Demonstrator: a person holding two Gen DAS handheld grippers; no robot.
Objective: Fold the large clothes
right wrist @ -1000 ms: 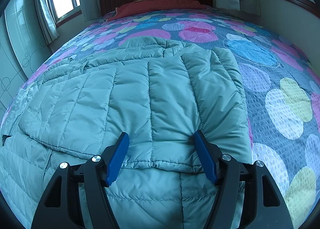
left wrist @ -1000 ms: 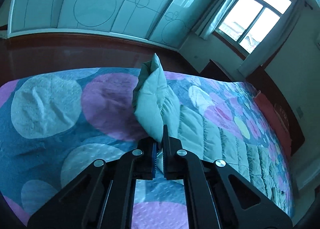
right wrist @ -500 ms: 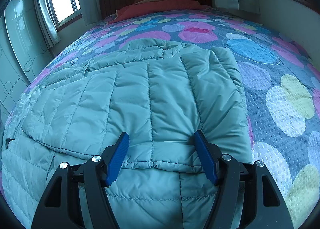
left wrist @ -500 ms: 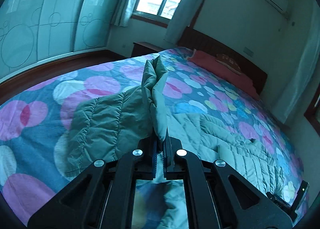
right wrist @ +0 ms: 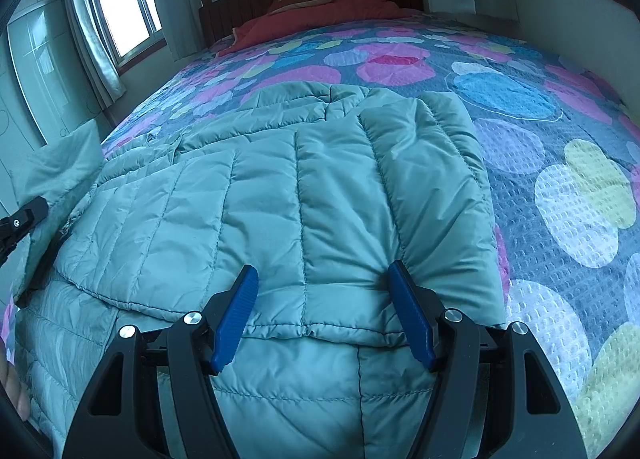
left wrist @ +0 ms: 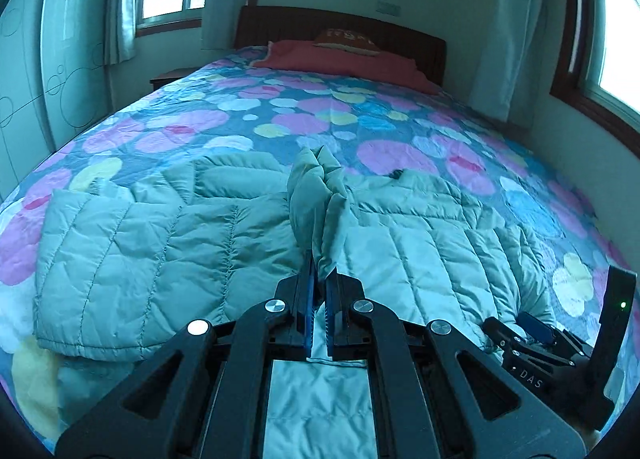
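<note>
A pale green quilted jacket [left wrist: 420, 235] lies spread on the bed, partly folded over itself. My left gripper [left wrist: 320, 271] is shut on a bunched fold of the jacket that stands up above its fingers. My right gripper [right wrist: 324, 279] is open, its blue pads [right wrist: 240, 299] resting either side of a folded panel of the jacket [right wrist: 280, 199] near the hem. In the left wrist view the right gripper [left wrist: 536, 335] sits at the lower right on the jacket's edge. In the right wrist view the left gripper [right wrist: 20, 219] shows at the left edge, with lifted cloth above it.
The bedspread [left wrist: 380, 119] has pink, blue and yellow circles. A red blanket and pillow [left wrist: 344, 55] lie by the dark headboard [left wrist: 400, 35]. Windows with curtains [right wrist: 120, 11] stand on both sides, a wardrobe [left wrist: 60, 59] at the left. A fingertip [right wrist: 12, 383] shows at the lower left.
My left gripper swung across the bed with the jacket fold still held, turning from the wardrobe side to face the headboard and coming over the jacket's middle. The right gripper stayed put.
</note>
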